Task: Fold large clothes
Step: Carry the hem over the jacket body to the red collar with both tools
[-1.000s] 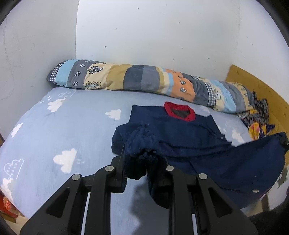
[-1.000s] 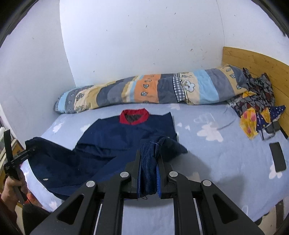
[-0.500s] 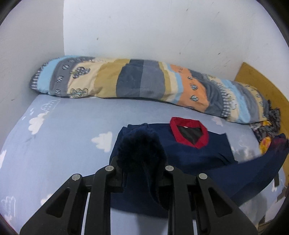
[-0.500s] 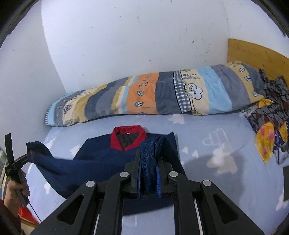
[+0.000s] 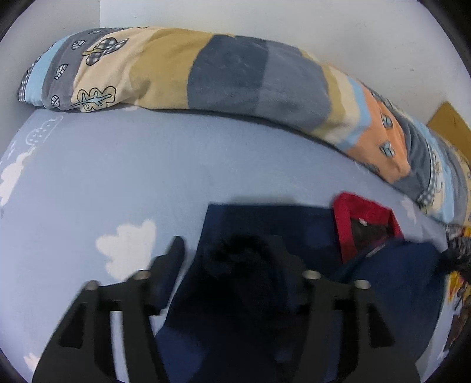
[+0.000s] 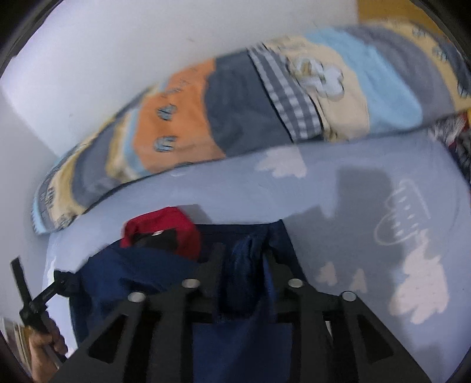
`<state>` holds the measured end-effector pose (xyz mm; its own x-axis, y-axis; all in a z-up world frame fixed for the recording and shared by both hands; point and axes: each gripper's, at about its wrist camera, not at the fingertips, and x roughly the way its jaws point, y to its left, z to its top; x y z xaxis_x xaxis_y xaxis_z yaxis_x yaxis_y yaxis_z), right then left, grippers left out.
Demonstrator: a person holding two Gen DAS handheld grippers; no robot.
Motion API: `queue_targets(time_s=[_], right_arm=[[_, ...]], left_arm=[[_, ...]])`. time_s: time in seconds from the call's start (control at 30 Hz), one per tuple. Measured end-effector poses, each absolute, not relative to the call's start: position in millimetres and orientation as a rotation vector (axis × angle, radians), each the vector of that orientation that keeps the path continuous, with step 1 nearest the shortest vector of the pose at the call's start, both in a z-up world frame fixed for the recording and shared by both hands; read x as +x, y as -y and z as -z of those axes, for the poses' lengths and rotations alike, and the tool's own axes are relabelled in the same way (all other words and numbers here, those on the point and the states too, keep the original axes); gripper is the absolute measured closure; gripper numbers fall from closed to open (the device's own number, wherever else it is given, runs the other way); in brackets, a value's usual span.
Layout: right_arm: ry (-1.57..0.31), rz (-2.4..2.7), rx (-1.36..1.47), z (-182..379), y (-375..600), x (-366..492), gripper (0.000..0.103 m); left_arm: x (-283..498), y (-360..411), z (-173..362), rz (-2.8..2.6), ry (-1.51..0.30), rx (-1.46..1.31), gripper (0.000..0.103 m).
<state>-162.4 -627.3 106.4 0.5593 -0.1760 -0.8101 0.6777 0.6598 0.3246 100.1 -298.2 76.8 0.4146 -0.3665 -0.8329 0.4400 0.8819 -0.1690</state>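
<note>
While both grippers' jaws have just been opening, navy sweater (image 5: pixel 265 227) bunched between left gripper (image 5: pixel 228 250) and right gripper (image 6: pixel 245 250); only right view shows hand (image 6: pixel 44 344); cloud-print bed (image 5: pixel 117 176), white wall (image 5: pixel 323 26).

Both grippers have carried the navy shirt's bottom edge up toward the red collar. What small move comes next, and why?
Probably finish letting go and draw both grippers straight back. The jaws of the left gripper and right gripper have just been opening, with navy shirt cloth bunched between them, and the fold already reaches the red collar. Pulling back cleanly should leave the fold lying on the bed sheet.

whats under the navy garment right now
The cloud-print sheet shows around the navy garment on the sides in view. The folded-over hem hides its lower layers and the sheet beneath.
</note>
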Motion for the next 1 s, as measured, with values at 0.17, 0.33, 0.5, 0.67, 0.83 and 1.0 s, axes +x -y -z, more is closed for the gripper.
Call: queue_targets(time_s=[0.17, 0.33, 0.5, 0.67, 0.83, 1.0], right_arm=[[-0.763, 0.59, 0.641, -108, 638, -166, 0.054], [-0.732, 0.423, 0.529, -111, 584, -167, 0.054], [-0.773, 0.187, 0.397, -85, 485, -160, 0.058], [-0.895, 0.118, 0.303, -35, 441, -145, 0.061], [-0.932, 0.453, 0.228, -25, 490, -160, 0.084], [-0.835, 0.372, 0.196, -67, 496, -172, 0.075]], left_arm=[[101, 286, -86, 0.553, -1.001, 0.017, 0.04], [46, 288, -93, 0.707, -0.911, -0.002, 0.04], [0, 323, -73, 0.803, -0.854, 0.213, 0.04], [45, 339, -45, 0.679, -0.906, 0.275, 0.052], [70, 313, -76, 0.681, -0.866, 0.138, 0.068], [59, 239, -109, 0.64, -0.774, -0.01, 0.03]])
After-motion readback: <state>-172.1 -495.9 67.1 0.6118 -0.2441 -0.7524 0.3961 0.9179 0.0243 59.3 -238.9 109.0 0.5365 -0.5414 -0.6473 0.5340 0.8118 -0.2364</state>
